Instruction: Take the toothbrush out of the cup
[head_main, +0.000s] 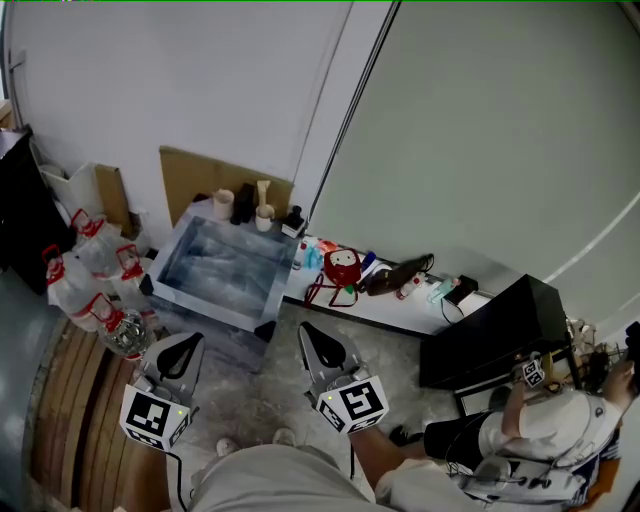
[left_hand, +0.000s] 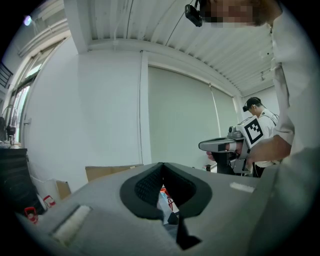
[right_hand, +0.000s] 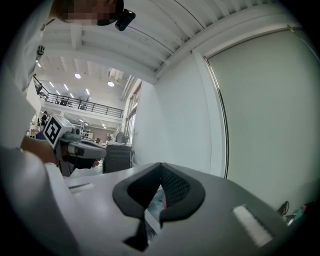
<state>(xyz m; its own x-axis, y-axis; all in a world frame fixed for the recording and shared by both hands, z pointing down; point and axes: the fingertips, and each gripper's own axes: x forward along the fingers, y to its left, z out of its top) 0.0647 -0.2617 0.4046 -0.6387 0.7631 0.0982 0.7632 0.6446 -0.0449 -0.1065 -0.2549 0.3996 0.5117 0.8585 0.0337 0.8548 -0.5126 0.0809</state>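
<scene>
**A:** What do we have at the far left?

**B:** A cluster of clear plastic bottles with red caps, standing on the floor. Just beside them we hold the left gripper, its grey jaws pressed together with nothing between them.

**A:** And ahead of it?

**B:** We look into a clear rectangular plastic tub. Just behind its far edge stands the small pale cup. The cream toothbrush is upright in it, well apart from both grippers.

**A:** And our other hand?

**B:** We hold the right gripper with its jaws closed and empty too. Further right we see a round red object, then a black box, then a seated person in a white shirt.
</scene>
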